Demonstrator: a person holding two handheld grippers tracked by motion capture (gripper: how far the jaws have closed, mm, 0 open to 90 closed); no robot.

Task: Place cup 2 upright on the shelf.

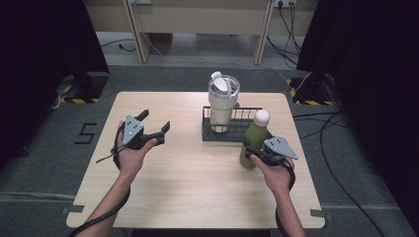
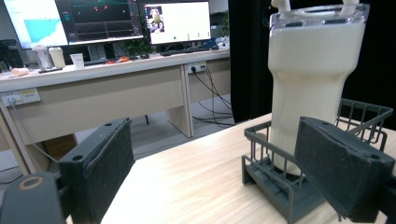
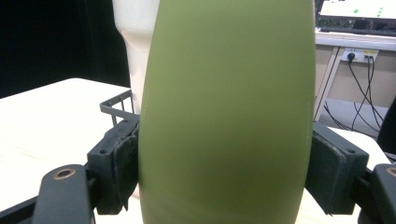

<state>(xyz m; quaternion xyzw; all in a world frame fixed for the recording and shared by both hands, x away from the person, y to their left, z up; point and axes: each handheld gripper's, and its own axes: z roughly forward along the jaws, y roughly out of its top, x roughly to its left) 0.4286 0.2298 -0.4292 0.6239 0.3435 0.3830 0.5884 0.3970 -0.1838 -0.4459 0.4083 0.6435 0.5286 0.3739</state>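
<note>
A green bottle (image 1: 254, 137) with a white cap stands upright just in front of the right end of a dark wire rack (image 1: 247, 129). My right gripper (image 1: 255, 149) is shut on the bottle's lower body; in the right gripper view both pads (image 3: 117, 161) press against the green bottle (image 3: 229, 107). A cream tumbler (image 1: 222, 102) with a clear lid stands in the rack's left part. My left gripper (image 1: 155, 121) hovers open over the left of the table, with nothing between its pads (image 2: 105, 161). It faces the tumbler (image 2: 313, 88) and the rack (image 2: 275, 179).
The wooden table (image 1: 192, 182) has bare room in front and at the left. Behind it are a desk's legs (image 1: 136, 34), floor cables (image 1: 289, 29) and dark curtains. The left gripper view shows a desk with monitors (image 2: 177, 21) beyond the table's edge.
</note>
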